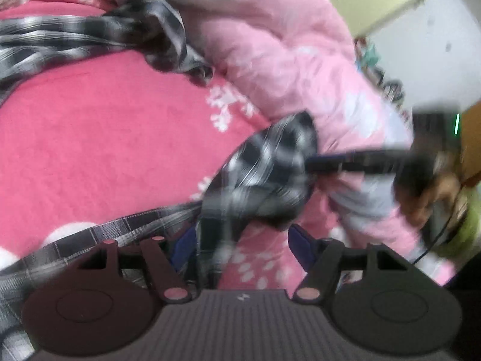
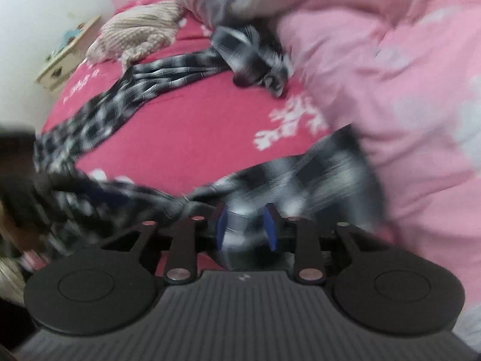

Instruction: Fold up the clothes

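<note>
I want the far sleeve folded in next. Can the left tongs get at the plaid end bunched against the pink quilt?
Probably yes. The left tongs stand open, and the far plaid end lies exposed on the red sheet beside the pink quilt, with only bare sheet between them.

Motion blur smears the plaid shirt (image 2: 300,177), so whether the right claw (image 2: 245,230) presses it is unclear

Both wrist views look steeply down, close over the red bedspread (image 1: 105,138); both share the plaid garment (image 2: 144,72) and pink quilt (image 2: 405,90) at upper right.
</note>
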